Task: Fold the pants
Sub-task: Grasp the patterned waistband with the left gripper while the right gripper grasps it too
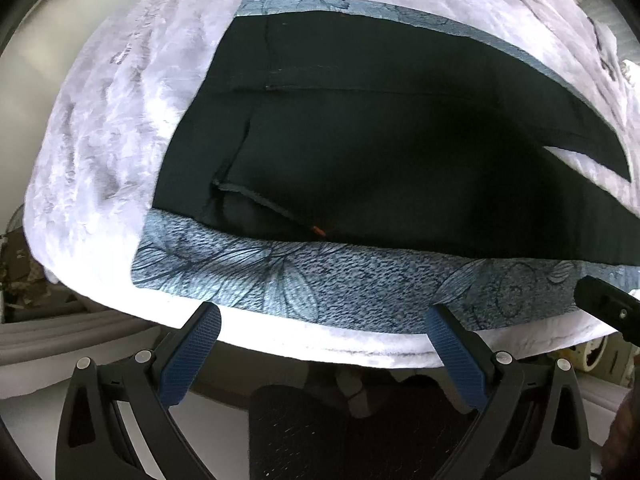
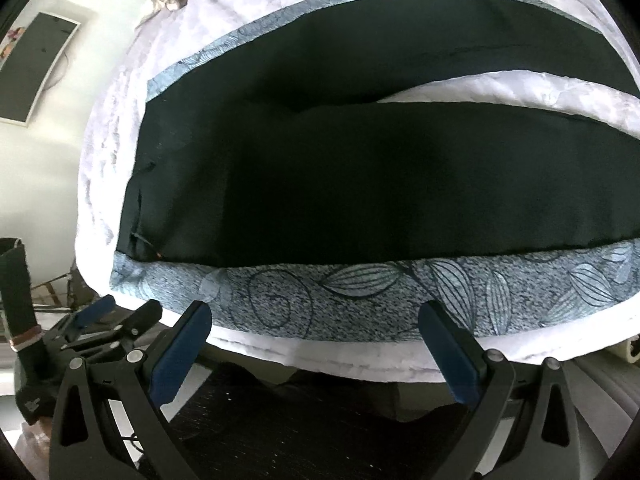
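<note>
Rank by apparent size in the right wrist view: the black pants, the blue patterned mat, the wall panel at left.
1. black pants, largest.
2. blue patterned mat, only its border shows around the pants.
3. wall panel, smallest, though it is farther away.

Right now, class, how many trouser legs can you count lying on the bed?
2. The near leg lies beside the patterned mat; the far leg lies beyond a strip of pale blanket.

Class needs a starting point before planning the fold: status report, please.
Left gripper and right gripper open, empty, at bed edge. Black pants flat on blue patterned mat, unfolded, legs apart. Nothing obstructing.
</note>
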Motion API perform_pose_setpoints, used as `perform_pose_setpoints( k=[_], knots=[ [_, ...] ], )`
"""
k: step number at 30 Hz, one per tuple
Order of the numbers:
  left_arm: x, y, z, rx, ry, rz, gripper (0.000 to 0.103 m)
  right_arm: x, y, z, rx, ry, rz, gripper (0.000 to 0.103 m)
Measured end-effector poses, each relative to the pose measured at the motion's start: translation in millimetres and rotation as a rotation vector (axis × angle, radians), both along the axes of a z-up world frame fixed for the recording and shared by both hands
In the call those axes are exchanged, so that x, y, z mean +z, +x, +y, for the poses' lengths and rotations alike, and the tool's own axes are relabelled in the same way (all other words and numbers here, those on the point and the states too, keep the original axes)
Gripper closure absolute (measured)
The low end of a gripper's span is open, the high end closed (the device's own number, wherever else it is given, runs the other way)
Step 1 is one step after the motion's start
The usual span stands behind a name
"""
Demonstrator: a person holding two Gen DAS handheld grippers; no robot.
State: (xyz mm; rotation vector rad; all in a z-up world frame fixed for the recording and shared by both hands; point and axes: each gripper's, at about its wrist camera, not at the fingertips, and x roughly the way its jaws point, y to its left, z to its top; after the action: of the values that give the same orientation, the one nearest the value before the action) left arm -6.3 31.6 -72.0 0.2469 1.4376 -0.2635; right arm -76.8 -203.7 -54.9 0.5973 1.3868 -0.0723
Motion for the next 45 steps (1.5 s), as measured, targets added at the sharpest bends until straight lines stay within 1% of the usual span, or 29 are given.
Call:
perform_pose_setpoints(
  k=[3, 4, 5, 6, 7, 8, 10, 11, 13, 15, 18, 20, 22, 25, 28, 31, 32, 33, 37, 38, 39, 40, 41, 42, 43, 44, 45],
  knots=[
    [-3, 5, 6, 0.021, -0.080, 0.027, 0.000, -1, -1, -4, -0.020, 0.069, -0.031, 0.001],
    [-4, 7, 7, 0.029, -0.100, 0.034, 0.003, -5, -4, -9, -0.045, 0.127, -0.047, 0.005],
    [-5, 8, 9, 0.032, -0.117, 0.040, 0.013, -7, -7, -12, -0.061, 0.173, -0.057, 0.008],
    [-6, 9, 11, 0.033, -0.134, 0.050, 0.019, -14, -12, -18, -0.090, 0.257, -0.069, 0.023],
    [-7, 10, 14, 0.035, -0.160, 0.063, 0.020, -21, -17, -22, -0.112, 0.325, -0.068, 0.036],
    [-8, 10, 18, 0.040, -0.202, 0.080, 0.021, -27, -22, -24, -0.128, 0.369, -0.064, 0.036],
    [-10, 12, 25, 0.056, -0.261, 0.101, 0.021, -38, -34, -26, -0.140, 0.432, -0.058, 0.036],
    [-11, 12, 28, 0.063, -0.274, 0.108, 0.021, -45, -40, -24, -0.130, 0.455, -0.051, 0.036],
    [-15, 12, 35, 0.090, -0.298, 0.123, 0.021, -54, -45, -21, -0.118, 0.463, -0.038, 0.036],
    [-20, 12, 41, 0.116, -0.315, 0.136, 0.021, -69, -45, -17, -0.124, 0.481, -0.032, 0.036],
    [-25, 9, 51, 0.147, -0.353, 0.158, 0.021, -83, -40, -15, -0.154, 0.540, -0.058, 0.036],
    [-25, 8, 56, 0.155, -0.380, 0.168, 0.021, -88, -31, -10, -0.174, 0.614, -0.098, 0.036],
    [-26, 6, 62, 0.164, -0.408, 0.178, 0.021, -88, -18, 0, -0.177, 0.672, -0.130, 0.036],
    [-27, 6, 74, 0.189, -0.456, 0.196, 0.021, -80, 0, 9, -0.166, 0.714, -0.159, 0.036],
    [-28, -1, 83, 0.237, -0.562, 0.224, 0.021, -53, 14, 14, -0.149, 0.748, -0.230, 0.035],
    [-31, -2, 88, 0.287, -0.668, 0.242, 0.020, -36, 18, 11, -0.123, 0.746, -0.249, 0.035],
    [-33, -1, 89, 0.303, -0.687, 0.242, 0.020, -33, 18, 10, -0.117, 0.749, -0.250, 0.035],
    [-36, 3, 90, 0.325, -0.699, 0.237, 0.020, -31, 18, 8, -0.116, 0.752, -0.248, 0.035],
    [-46, 23, 95, 0.421, -0.695, 0.191, 0.021, -37, 14, 6, -0.102, 0.750, -0.227, 0.035],
    [-47, 27, 100, 0.448, -0.696, 0.180, 0.028, -39, 12, 5, -0.096, 0.744, -0.216, 0.035],
    [-47, 31, 100, 0.462, -0.683, 0.168, 0.045, -43, 11, 5, -0.098, 0.738, -0.209, 0.035],
    [-48, 36, 101, 0.454, -0.647, 0.161, 0.056, -46, 8, 3, -0.109, 0.726, -0.200, 0.035],
    [-48, 39, 101, 0.438, -0.611, 0.156, 0.076, -52, 3, -2, -0.136, 0.708, -0.189, 0.035],
    [-49, 40, 100, 0.425, -0.588, 0.152, 0.083, -60, -4, -9, -0.178, 0.699, -0.174, 0.036],
    [-47, 39, 102, 0.408, -0.575, 0.151, 0.083, -65, -8, -13, -0.211, 0.699, -0.163, 0.043],
    [-45, 39, 103, 0.397, -0.564, 0.145, 0.087, -75, -17, -23, -0.276, 0.713, -0.149, 0.052],
    [-42, 38, 104, 0.384, -0.551, 0.141, 0.088, -82, -24, -30, -0.324, 0.726, -0.139, 0.081]
  ],
)
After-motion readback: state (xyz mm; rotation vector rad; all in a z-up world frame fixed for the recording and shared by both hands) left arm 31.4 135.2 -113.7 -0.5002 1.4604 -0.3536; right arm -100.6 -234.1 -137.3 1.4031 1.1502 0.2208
